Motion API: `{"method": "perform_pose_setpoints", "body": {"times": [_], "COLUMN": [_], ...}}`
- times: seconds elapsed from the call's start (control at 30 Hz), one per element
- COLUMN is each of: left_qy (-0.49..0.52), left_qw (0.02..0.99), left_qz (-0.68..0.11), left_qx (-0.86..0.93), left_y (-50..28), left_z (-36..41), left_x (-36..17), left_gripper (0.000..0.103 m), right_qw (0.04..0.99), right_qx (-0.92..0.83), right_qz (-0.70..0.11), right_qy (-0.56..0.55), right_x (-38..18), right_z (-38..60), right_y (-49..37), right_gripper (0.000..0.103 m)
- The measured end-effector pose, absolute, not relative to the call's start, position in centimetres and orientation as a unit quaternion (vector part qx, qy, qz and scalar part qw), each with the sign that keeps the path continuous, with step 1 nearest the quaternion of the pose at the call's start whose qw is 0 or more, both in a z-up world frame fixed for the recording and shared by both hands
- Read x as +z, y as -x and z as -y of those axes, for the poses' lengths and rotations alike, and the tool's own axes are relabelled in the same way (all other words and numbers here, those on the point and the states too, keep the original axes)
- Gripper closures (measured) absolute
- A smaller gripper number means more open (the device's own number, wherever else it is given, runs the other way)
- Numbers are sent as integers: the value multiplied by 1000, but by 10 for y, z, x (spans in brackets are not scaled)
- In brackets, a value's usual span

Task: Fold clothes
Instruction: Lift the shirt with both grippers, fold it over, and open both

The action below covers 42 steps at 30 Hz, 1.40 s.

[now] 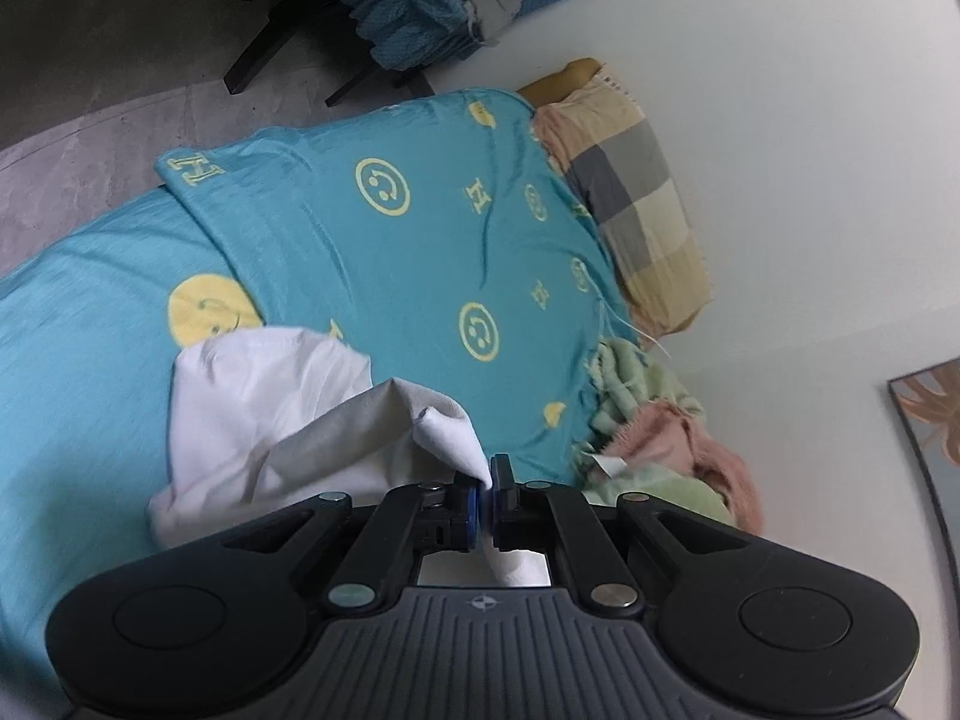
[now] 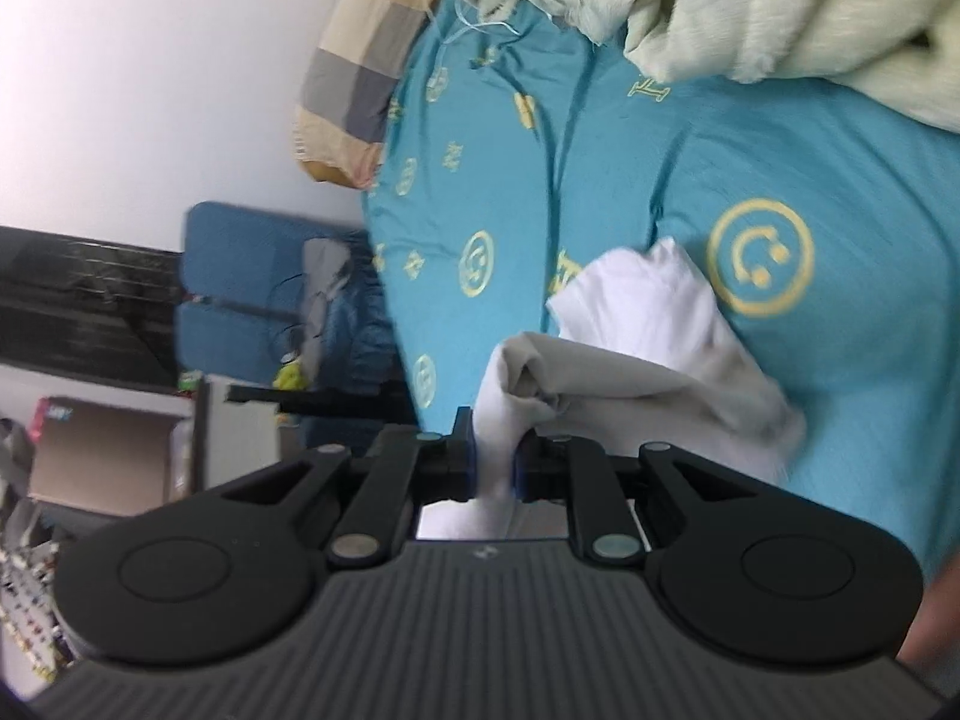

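1. Two tongs each pinch the same white garment, which hangs bunched above a bed.
2. Left tongs: the jaws are clamped almost together on a thin corner of the white cloth, which passes between the blue pads and shows again behind them.
3. Right tongs: the jaws are closed on a thicker, gathered fold of the white garment, with cloth filling the gap between the pads.
4. From both grips the garment trails away over the turquoise bedspread, printed with yellow smiley faces and letters; part of the cloth rests on it.
5. A checked pillow in grey, cream and tan lies at the bedspread's far edge, against the white wall.
6. A pale green fluffy blanket is heaped on the bed near the wall, with pink cloth beside it.
7. Beyond the bed stands a blue chair with dark legs.
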<state>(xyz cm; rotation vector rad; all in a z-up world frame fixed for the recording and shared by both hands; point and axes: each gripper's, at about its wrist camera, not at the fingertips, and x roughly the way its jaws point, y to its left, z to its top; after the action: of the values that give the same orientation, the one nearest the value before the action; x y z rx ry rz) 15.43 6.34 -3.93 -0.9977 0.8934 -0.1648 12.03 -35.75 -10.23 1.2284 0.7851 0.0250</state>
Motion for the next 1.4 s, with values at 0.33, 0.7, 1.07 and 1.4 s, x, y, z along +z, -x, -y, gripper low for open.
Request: {"method": "perform_pose_setpoints", "body": {"times": [0.33, 0.7, 1.07, 1.4], "left_qy": [390, 250, 48, 3], "left_qw": [802, 874, 908, 912], "left_qz": [-449, -401, -404, -397], "left_qx": [-54, -113, -100, -102], "left_y": [-251, -227, -228, -209], "left_z": [-50, -22, 31, 43], "left_x": [-134, -104, -126, -130], "left_gripper": [98, 40, 23, 23], "right_qw": [730, 781, 909, 910], "right_qx": [-19, 45, 71, 72], "right_qz": [-424, -395, -368, -378], "right_qy": [-536, -481, -180, -151], "right_x": [-190, -171, -141, -154], "right_z": [358, 345, 290, 278], "right_y": [-221, -220, -229, -228], "right_gripper": [87, 28, 25, 27]}}
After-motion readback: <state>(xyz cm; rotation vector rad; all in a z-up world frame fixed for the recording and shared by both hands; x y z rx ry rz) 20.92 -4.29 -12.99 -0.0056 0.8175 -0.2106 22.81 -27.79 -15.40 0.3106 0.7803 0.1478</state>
